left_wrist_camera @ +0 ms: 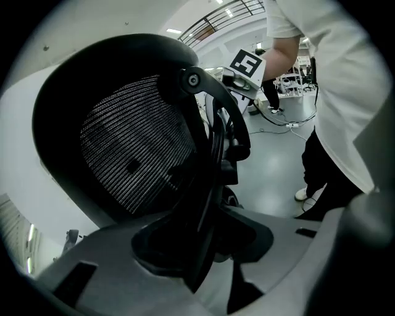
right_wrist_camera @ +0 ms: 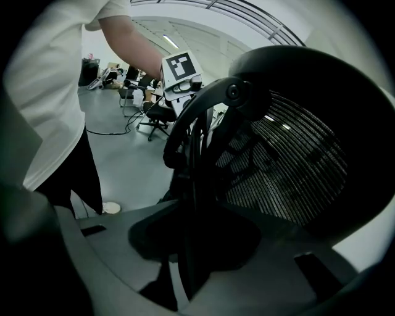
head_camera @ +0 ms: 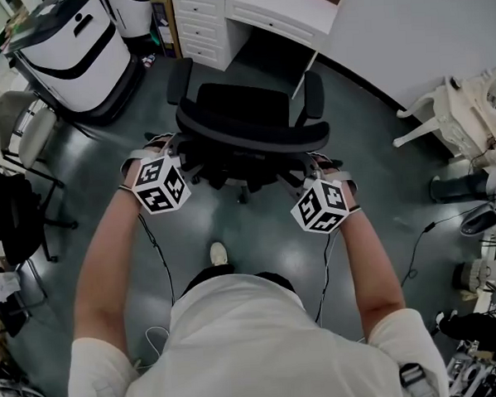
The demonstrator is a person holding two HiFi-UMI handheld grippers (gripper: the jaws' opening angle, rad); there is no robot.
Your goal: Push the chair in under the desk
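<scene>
Left gripper [left_wrist_camera: 203, 247] clamping chair [left_wrist_camera: 129, 154] edge

Two grippers [head_camera: 158, 150] [head_camera: 319, 168], one desk [head_camera: 222, 14], one mesh-backed chair [head_camera: 243, 107]

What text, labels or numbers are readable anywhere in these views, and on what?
No readable text in any view.
left marker cube: black-and-white square patterns only, no letters.
right marker cube: the same.
chair, desk: no print visible.
</scene>
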